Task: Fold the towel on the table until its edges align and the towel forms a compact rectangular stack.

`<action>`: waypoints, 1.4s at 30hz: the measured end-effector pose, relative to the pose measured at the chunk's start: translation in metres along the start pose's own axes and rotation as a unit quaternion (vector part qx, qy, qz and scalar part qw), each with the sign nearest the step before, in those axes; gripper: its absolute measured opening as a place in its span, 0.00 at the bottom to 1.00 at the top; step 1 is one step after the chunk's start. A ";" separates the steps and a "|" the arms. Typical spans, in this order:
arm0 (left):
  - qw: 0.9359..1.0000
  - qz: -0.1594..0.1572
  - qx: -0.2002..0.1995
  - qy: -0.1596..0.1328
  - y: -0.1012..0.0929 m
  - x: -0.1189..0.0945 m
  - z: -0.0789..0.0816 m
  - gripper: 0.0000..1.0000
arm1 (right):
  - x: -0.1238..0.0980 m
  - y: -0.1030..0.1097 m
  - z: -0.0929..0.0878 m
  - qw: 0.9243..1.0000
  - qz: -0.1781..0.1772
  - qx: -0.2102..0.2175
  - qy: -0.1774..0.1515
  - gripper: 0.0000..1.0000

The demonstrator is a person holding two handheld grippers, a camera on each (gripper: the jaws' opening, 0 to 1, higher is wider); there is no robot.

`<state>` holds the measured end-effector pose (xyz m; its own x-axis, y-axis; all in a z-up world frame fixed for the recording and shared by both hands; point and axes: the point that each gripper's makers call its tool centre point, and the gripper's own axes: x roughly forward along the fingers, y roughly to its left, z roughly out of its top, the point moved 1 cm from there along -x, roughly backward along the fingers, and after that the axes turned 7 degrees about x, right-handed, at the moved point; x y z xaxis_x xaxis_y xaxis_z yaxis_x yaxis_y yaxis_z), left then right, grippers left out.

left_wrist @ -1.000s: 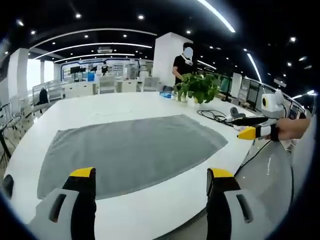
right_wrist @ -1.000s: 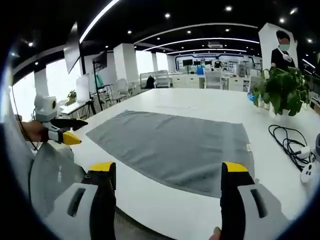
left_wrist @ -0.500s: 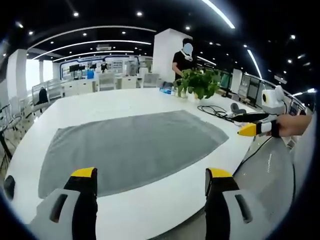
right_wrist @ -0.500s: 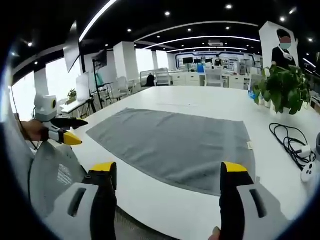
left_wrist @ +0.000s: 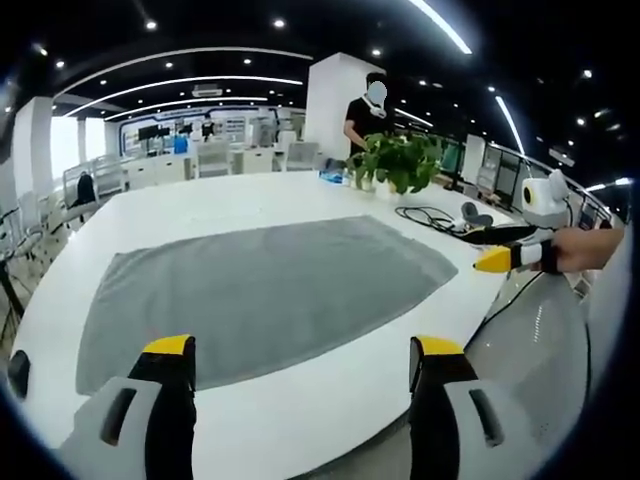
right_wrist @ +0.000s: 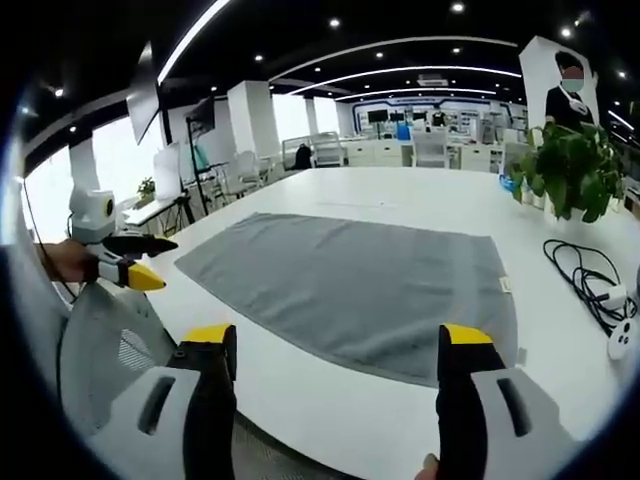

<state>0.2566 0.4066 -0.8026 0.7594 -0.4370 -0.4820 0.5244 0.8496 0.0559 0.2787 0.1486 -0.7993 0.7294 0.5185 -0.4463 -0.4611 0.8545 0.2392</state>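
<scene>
Grey towel (left_wrist: 255,295) lies flat on white table (left_wrist: 330,400); L gripper (left_wrist: 300,350) & R gripper (right_wrist: 335,340) both released, towel at 12 o'clock.

Left gripper (left_wrist: 300,362) in the left gripper view: jaw bases running off the frame at 6 o'clock, so the gripper body is not showing. Right gripper (right_wrist: 338,352) in the right gripper view: likewise cropping off at 6 o'clock. In the left gripper view the person's hand (left_wrist: 588,250) holding the other gripper is sliding out past 3 o'clock, arm cut off. Black cable (right_wrist: 590,282) in the right gripper view is trailing off at 3 o'clock, its far end not traceable; the small white device (right_wrist: 622,342) beside it is partly cropping, type unclear. Desks and chairs (left_wrist: 215,158) at 11 o'clock are blurring together, too small to sort.
</scene>
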 end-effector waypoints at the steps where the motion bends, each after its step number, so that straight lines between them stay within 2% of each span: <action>1: 1.000 -0.001 0.001 0.001 0.000 0.000 0.000 0.91 | 0.000 0.000 0.000 1.000 0.000 0.001 0.000 0.83; 5: 1.000 -0.005 0.001 0.005 -0.001 0.001 -0.001 0.91 | 0.001 -0.001 -0.001 1.000 -0.001 0.005 0.000 0.83; 8: 1.000 -0.006 -0.019 0.001 0.001 0.001 -0.001 0.91 | 0.002 -0.002 -0.002 1.000 0.000 0.007 0.002 0.83; 14: 0.999 -0.003 -0.034 -0.006 0.003 0.002 0.002 0.90 | 0.005 -0.003 -0.004 1.000 0.003 0.011 0.007 0.83; 24: 0.999 -0.027 -0.046 -0.001 -0.018 0.021 -0.001 0.90 | 0.005 -0.011 -0.004 1.000 0.004 0.024 0.009 0.82; 30: 0.998 -0.044 -0.041 0.000 -0.024 0.026 0.001 0.91 | 0.002 -0.030 0.001 1.000 -0.007 0.018 0.010 0.82; 35: 0.998 -0.053 -0.035 -0.006 -0.028 0.034 0.007 0.91 | 0.001 -0.042 0.006 1.000 -0.011 0.020 0.007 0.81; 42: 0.996 -0.086 -0.006 -0.016 -0.044 0.052 0.022 0.91 | 0.001 -0.057 0.023 1.000 -0.020 -0.003 0.003 0.81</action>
<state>0.2814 0.3398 -0.8107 0.6710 -0.5845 -0.4562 0.6427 0.7653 -0.0353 0.3174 0.1007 -0.7932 0.7440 0.4839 -0.4608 -0.4350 0.8742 0.2157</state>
